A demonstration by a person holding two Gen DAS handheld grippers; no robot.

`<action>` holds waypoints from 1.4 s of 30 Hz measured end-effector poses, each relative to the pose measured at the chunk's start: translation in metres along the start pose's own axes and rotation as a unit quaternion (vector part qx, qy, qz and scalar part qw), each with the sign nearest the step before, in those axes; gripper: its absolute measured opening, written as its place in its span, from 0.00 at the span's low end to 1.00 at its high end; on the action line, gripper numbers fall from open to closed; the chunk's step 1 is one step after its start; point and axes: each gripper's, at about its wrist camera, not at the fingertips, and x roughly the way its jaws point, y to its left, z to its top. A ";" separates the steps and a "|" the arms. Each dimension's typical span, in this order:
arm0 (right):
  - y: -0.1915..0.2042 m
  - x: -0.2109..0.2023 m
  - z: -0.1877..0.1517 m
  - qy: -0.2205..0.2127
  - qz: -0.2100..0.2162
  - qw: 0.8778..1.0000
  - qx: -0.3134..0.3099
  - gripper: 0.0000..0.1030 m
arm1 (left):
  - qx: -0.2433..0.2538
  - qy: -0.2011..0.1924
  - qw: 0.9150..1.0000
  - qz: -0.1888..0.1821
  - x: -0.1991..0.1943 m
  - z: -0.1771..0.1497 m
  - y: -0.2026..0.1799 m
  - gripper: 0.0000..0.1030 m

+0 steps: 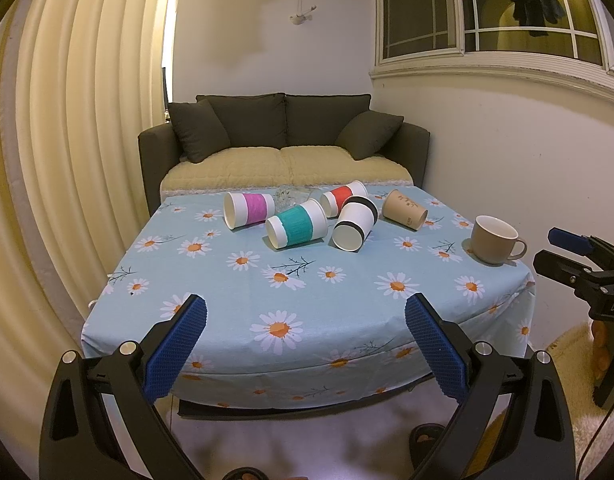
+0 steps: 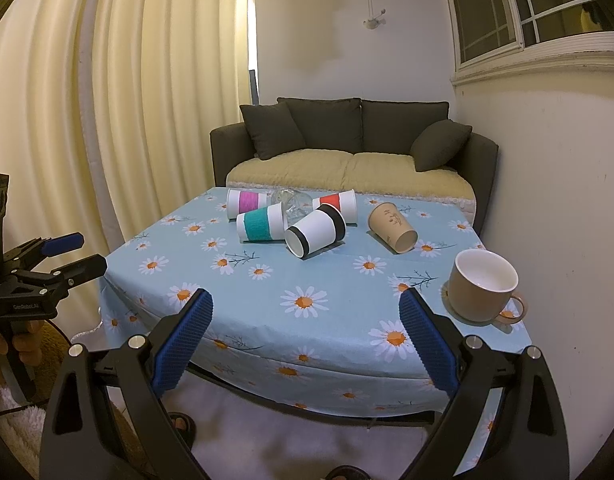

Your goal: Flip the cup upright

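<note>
Both tongs point(image 1: 305, 326) point(image 2: 305, 322) gape before black-banded cup point(image 2: 315, 230) lying sideways, mouth toward camera.

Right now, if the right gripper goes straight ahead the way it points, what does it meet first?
Probably the black-banded cup. The open right gripper hangs over the table's near edge, with bare cloth ahead until that cup; depth is unclear.

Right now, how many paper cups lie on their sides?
5: purple-banded far left, teal-banded front, red-banded behind, black-banded centre, brown right. The glass could hide more.
</note>
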 end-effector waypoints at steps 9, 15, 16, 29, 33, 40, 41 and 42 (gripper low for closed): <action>0.000 0.000 0.000 0.001 0.000 1.000 0.000 0.91 | 0.001 0.000 1.000 0.000 0.000 0.000 0.000 0.94; 0.000 0.000 0.000 0.001 0.000 1.000 0.000 0.91 | 0.000 0.000 1.000 0.000 0.000 0.001 0.001 0.94; 0.000 0.000 0.000 0.001 0.000 1.000 0.000 0.91 | 0.000 0.000 1.000 -0.001 0.000 0.000 0.000 0.94; -0.001 0.003 0.000 0.009 0.002 1.000 0.004 0.91 | 0.000 0.002 1.000 -0.002 0.001 -0.001 -0.001 0.94; -0.010 0.014 0.001 0.032 -0.001 0.999 0.026 0.91 | 0.006 0.029 0.998 -0.046 0.010 0.002 -0.005 0.94; -0.021 0.045 0.014 0.076 0.031 0.995 0.058 0.91 | 0.008 0.066 0.995 -0.070 0.036 0.024 -0.001 0.94; -0.021 0.051 0.017 0.082 0.035 0.994 0.059 0.91 | 0.013 0.074 0.995 -0.073 0.042 0.028 0.000 0.94; -0.021 0.056 0.020 0.086 0.040 0.994 0.059 0.91 | 0.020 0.080 0.994 -0.078 0.048 0.034 0.001 0.94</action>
